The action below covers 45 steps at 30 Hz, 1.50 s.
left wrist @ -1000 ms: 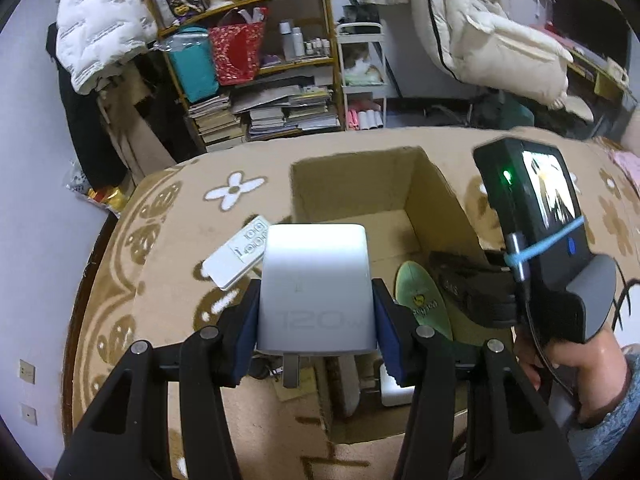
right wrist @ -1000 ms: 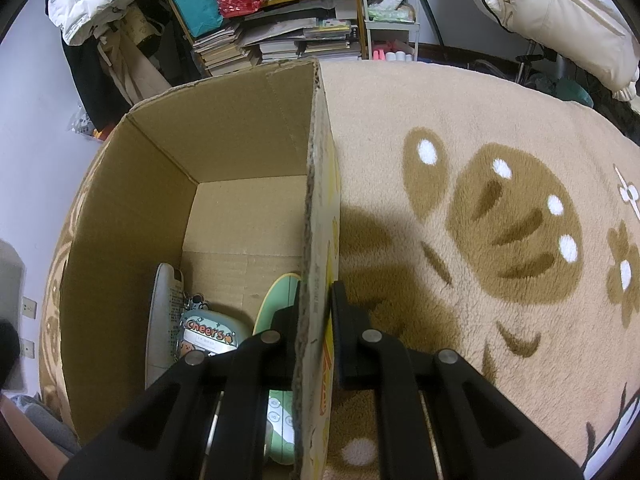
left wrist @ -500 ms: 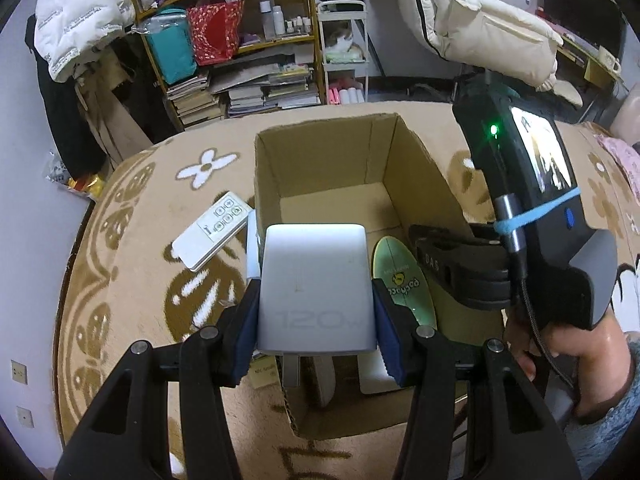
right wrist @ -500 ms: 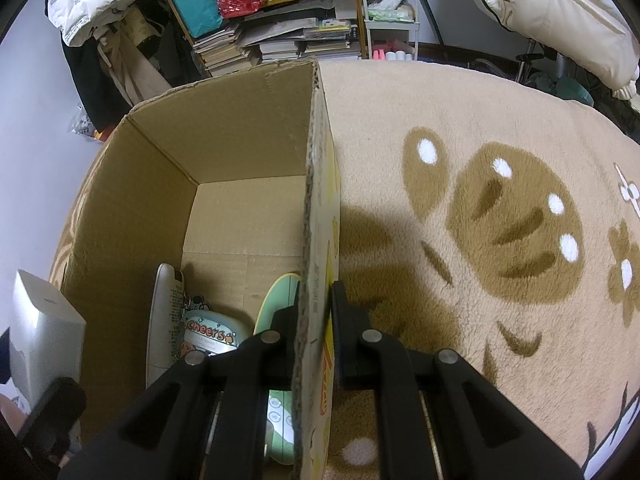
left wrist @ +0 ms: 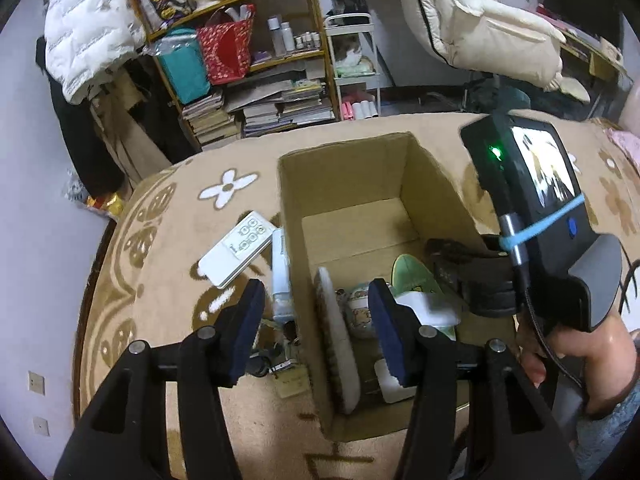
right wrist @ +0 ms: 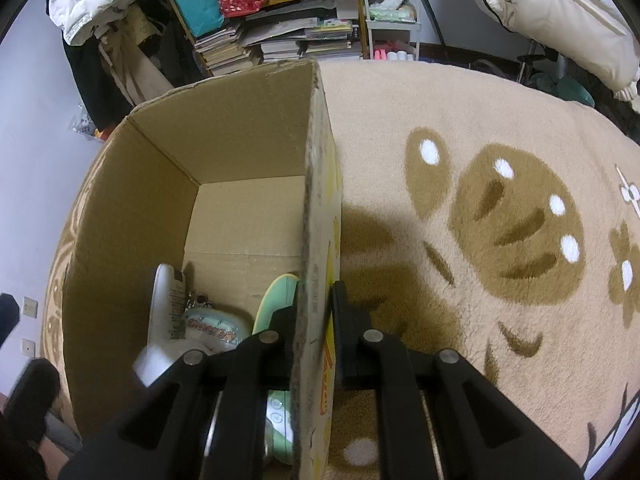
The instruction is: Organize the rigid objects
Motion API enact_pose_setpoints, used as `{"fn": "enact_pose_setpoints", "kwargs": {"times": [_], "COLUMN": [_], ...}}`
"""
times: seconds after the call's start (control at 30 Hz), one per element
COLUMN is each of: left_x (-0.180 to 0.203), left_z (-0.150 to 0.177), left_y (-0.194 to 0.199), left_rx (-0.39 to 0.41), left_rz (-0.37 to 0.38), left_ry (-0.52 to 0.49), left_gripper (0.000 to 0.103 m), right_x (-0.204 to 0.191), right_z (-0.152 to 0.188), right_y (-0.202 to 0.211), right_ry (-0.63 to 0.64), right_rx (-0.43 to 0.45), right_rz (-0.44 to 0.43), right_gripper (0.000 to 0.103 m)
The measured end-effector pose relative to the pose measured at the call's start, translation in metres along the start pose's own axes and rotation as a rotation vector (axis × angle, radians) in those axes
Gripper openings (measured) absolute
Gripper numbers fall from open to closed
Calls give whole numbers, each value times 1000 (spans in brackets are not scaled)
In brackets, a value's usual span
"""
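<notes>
My left gripper [left wrist: 316, 326] is open and holds nothing, straddling the left wall of the open cardboard box [left wrist: 352, 176]. A white charger block [left wrist: 430, 309] lies inside on other items: a flat white oval piece [left wrist: 336, 340], a round printed tin [left wrist: 358, 308] and a green remote [left wrist: 414, 274]. My right gripper [right wrist: 316, 300] is shut on the box's right wall [right wrist: 320, 200]. In the right wrist view the tin [right wrist: 212, 330], the green remote [right wrist: 276, 300] and a white piece [right wrist: 164, 308] lie on the box floor.
On the patterned carpet [left wrist: 168, 240] left of the box lie a white remote [left wrist: 238, 252], a pale bottle [left wrist: 280, 276] against the box wall and small keys and tags [left wrist: 280, 364]. Cluttered shelves [left wrist: 260, 60] and hanging coats stand behind. A hand [left wrist: 592, 356] holds the right gripper.
The left gripper has opened and let go of the white charger block, which now lies inside the box. The right gripper keeps its hold on the box wall.
</notes>
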<state>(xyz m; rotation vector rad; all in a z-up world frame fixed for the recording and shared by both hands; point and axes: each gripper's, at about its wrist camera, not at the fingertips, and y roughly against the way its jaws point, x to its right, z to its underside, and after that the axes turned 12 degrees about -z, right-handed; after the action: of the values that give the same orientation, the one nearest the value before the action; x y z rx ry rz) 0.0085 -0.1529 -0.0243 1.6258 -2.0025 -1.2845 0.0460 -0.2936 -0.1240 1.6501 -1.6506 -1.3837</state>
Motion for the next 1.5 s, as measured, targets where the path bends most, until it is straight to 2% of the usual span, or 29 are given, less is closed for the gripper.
{"fn": "enact_pose_setpoints", "kwargs": {"times": [0.1,0.2,0.27,0.33,0.53,0.6,0.7,0.83,1.1,1.23,1.33,1.5], "left_x": [-14,-31,-42,-53,-84,-89,-91,-92,-113,-123,-124,-112], "left_z": [-3,-6,-7,-6,0,5,12,18,32,41,47,52], "left_y": [1,4,2,-3,-29,-37,-47,-55,-85,-105,-117,-125], "left_rx": [8,23,23,16,-76,-101,-124,-116,-214,-292,-337,-362], "left_rz": [-18,-39,-49,-55,-83,-84,-113,-164,-118,-12,24,37], "left_ry": [27,56,81,111,244,260,232,169,225,265,290,250], "left_gripper": [65,81,96,100,100,100,100,100,100,100,100,100], "right_x": [-1,-1,-3,-1,-1,-1,-1,-2,-1,-2,-1,-1], "right_z": [0,0,0,0,0,0,0,0,-1,-1,-1,-1], "right_y": [0,0,0,0,0,0,0,0,0,0,0,0], "right_ry": [-6,-6,-6,-5,-5,-6,-6,-6,-6,-6,-7,-6], "right_rx": [1,1,0,1,1,1,1,0,0,0,0,0], "right_rz": [-9,-9,-9,-8,-8,-9,-9,-9,-10,-9,-10,-10], "right_gripper": [11,11,11,11,11,11,11,11,11,11,11,11]}}
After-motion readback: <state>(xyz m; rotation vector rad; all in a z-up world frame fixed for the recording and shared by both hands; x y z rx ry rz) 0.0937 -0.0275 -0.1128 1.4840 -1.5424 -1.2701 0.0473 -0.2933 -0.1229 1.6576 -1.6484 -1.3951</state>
